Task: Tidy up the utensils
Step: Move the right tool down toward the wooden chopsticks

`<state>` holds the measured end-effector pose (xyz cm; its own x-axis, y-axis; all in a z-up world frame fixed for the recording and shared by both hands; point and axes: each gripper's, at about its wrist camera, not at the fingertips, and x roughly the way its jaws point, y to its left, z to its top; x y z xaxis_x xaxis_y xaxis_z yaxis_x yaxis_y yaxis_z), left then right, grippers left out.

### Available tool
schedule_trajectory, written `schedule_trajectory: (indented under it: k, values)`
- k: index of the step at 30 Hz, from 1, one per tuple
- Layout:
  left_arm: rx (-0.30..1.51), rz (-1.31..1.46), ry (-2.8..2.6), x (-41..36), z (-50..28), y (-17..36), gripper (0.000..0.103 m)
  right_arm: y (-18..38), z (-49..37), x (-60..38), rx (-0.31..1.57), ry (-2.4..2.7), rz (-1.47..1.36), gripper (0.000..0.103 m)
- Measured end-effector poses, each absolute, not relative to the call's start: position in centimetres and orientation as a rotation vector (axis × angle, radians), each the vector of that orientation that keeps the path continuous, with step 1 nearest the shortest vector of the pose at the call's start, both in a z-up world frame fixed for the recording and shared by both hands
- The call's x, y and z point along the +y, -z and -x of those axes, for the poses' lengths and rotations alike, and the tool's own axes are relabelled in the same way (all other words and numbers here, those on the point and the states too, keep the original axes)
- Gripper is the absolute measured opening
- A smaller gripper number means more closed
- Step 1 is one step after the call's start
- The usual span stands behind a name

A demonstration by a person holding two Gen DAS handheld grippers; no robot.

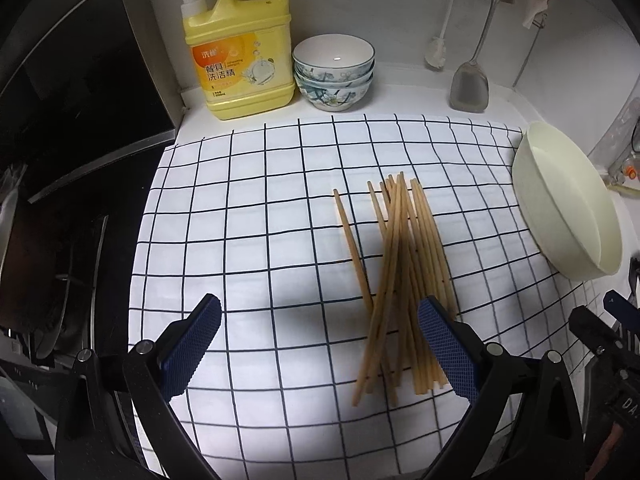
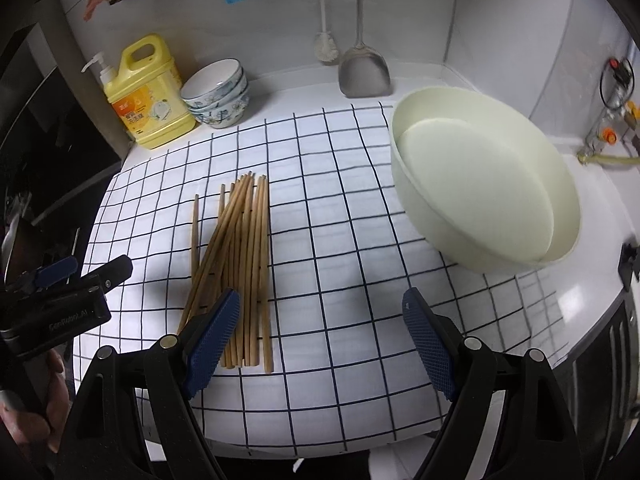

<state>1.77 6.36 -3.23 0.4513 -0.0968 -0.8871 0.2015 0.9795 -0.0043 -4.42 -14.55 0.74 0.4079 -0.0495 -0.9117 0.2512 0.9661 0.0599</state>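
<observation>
Left wrist view: the left gripper (image 1: 320, 344) hangs over a white cloth with a dark grid (image 1: 256, 240), jaws spread wide and holding nothing; a loose bundle of wooden chopsticks (image 1: 396, 272) lies on the cloth, its near ends partly behind the gripper's right pad; a pale basin (image 1: 568, 208) rests tilted at the cloth's right edge. Right wrist view: the right gripper (image 2: 322, 340) is likewise open and empty, the chopsticks beside its left pad; a yellow detergent jug (image 2: 148, 100), stacked floral bowls (image 2: 220, 96) and a hanging metal spatula (image 2: 364, 68) line the back wall.
</observation>
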Motion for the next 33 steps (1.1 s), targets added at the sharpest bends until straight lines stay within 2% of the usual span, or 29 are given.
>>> schedule_trajectory:
  k: [11,19,33]
  values:
    - [1.026,-0.105,0.225,7.1,-1.4,7.2,0.097,2.8,5.5,-15.9,1.127,0.161,-0.199,0.079]
    - [1.064,0.015,0.105,8.1,-1.4,9.7,0.097,6.0,4.7,-16.6,1.107,0.019,-0.168,0.079]
    - [1.052,-0.051,0.127,6.7,-4.3,11.9,0.097,9.1,1.5,-15.9,1.089,0.018,-0.143,0.079]
